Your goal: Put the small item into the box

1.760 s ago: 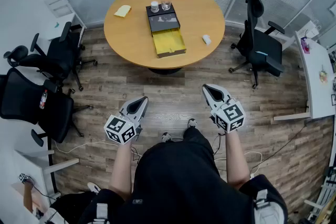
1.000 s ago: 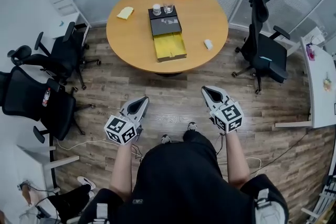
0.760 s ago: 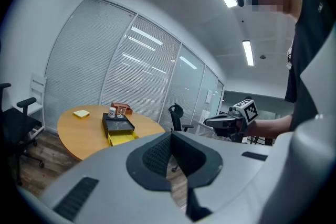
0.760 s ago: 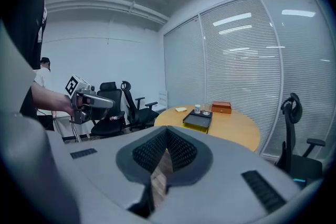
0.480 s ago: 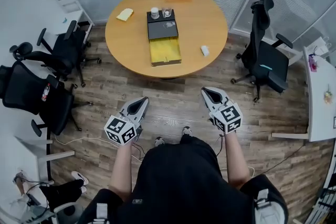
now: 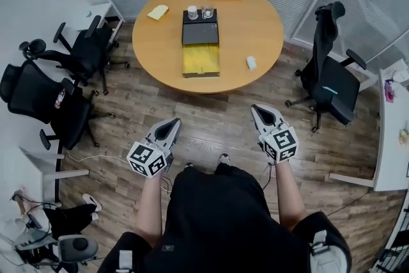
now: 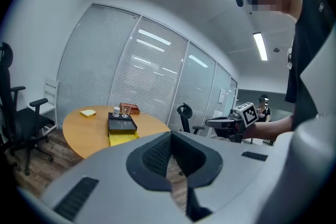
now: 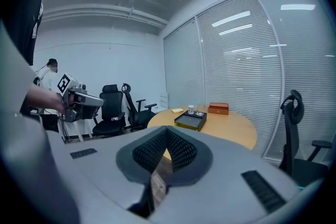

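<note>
Head view shows the small white item [image 6: 251, 62] lying on the round wooden table [image 6: 271, 25], near the table's right edge. It is just right of the long box with a dark grey half and an open yellow half [image 6: 200, 59], but apart from it. The item looks a little longer than wide, and its long axis runs roughly from the near edge toward the far edge of the table. More detail cannot be told because it is too small. The box has the same direction: its yellow open half points to the person and the dark half to the window wall.

The left hand-held gripper [image 6: 170, 124] and the right hand-held gripper [image 6: 259, 110] are both over the wooden floor, well apart from the table, and point toward it. In the left gripper view the left hand-held gripper [image 7: 170, 136] has its jaws together with nothing between them. The right hand-held gripper [image 8: 167, 131] is also fully closed and holds nothing.
</note>
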Available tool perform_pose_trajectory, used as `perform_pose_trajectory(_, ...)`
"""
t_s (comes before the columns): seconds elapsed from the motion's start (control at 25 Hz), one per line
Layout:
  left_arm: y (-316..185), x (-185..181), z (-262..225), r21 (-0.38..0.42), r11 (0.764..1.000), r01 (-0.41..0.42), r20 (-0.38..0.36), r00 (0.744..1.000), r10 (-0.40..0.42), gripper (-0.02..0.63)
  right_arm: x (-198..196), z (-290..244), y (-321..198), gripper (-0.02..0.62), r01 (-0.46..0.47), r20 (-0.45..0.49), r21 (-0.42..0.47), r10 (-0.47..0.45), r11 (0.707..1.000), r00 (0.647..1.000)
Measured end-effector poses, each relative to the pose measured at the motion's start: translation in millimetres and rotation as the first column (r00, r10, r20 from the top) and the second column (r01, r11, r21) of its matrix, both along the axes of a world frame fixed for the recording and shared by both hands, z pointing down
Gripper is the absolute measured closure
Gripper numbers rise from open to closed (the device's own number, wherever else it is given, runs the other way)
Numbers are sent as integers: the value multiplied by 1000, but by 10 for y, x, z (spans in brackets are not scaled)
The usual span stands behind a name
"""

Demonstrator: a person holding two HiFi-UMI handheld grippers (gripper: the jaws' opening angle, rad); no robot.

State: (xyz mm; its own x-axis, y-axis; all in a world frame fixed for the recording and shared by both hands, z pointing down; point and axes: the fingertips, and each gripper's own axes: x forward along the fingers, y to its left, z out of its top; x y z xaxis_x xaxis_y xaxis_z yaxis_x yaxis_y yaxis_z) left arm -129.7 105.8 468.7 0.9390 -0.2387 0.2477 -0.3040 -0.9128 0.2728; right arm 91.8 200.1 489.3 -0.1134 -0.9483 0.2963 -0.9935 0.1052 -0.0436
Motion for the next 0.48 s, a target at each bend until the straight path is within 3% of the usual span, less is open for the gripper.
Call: perform_pose_trajectory(0.48, 58, 129, 63, -10, 999, 42, 25, 999, -42, 600, 151, 70, 9, 591, 50, 24, 18, -51, 999, 998)
